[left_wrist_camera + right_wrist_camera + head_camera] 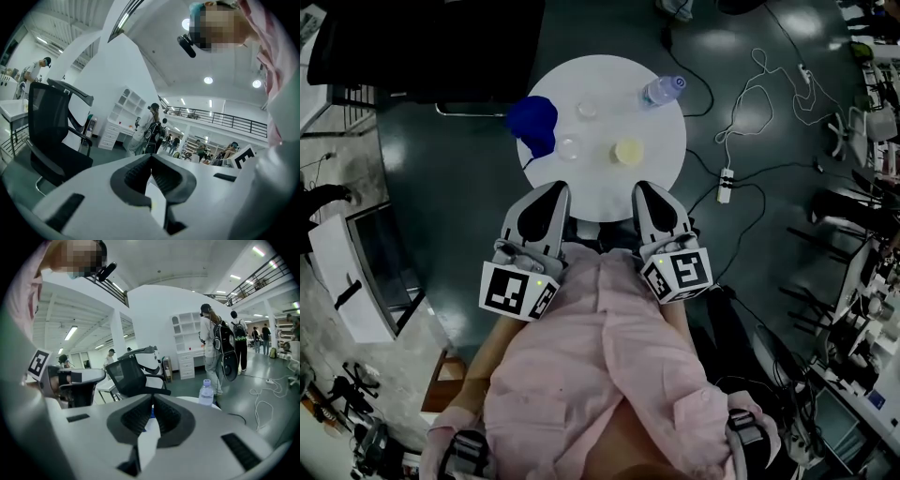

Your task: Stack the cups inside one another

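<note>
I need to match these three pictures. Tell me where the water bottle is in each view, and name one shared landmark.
Head view: water bottle on the round table, far right edge, above centre.
Left gripper view: not in it.
Right gripper view: slightly right of centre, at mid height.
Shared landmark: black office chair, left of centre in both gripper views; probably the dark shape at head view's top left.

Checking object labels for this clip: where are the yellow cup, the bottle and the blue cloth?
yellow cup [629, 151], head view, middle of its opening
bottle [661, 91], head view, middle of its body
blue cloth [532, 120], head view, middle of the bunched fabric
</note>
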The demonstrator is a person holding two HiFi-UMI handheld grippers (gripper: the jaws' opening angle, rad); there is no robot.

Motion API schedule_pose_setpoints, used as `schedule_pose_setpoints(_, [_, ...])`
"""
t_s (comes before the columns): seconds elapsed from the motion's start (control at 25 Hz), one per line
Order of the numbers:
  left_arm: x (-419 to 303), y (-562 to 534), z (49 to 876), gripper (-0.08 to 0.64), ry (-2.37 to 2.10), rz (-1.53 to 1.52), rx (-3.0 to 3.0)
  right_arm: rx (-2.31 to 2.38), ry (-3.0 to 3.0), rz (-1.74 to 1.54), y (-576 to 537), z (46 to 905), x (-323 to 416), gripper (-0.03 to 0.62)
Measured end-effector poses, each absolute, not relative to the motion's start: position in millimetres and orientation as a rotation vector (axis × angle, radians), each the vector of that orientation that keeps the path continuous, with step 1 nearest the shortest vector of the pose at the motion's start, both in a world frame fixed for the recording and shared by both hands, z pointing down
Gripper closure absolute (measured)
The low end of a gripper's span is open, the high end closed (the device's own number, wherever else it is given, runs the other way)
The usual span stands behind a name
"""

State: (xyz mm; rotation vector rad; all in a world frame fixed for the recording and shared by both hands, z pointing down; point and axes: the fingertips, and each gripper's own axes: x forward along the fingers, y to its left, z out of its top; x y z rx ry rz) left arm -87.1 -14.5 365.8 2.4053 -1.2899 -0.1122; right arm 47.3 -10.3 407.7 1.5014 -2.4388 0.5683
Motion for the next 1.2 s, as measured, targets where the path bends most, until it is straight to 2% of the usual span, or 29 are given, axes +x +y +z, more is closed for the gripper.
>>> schedule_pose_setpoints(0.36, [-101, -24, 359, 0.541, -1.369, -0.139, 2.404, 1.459, -2.486, 0.523, -24, 402, 36, 0.56])
schedule_pose_setpoints(1.2, [-83, -34, 358, 0.541, -1.309, -0.086, 2.485, 1.566, -2.487, 0.53, -29, 397, 51, 0.56])
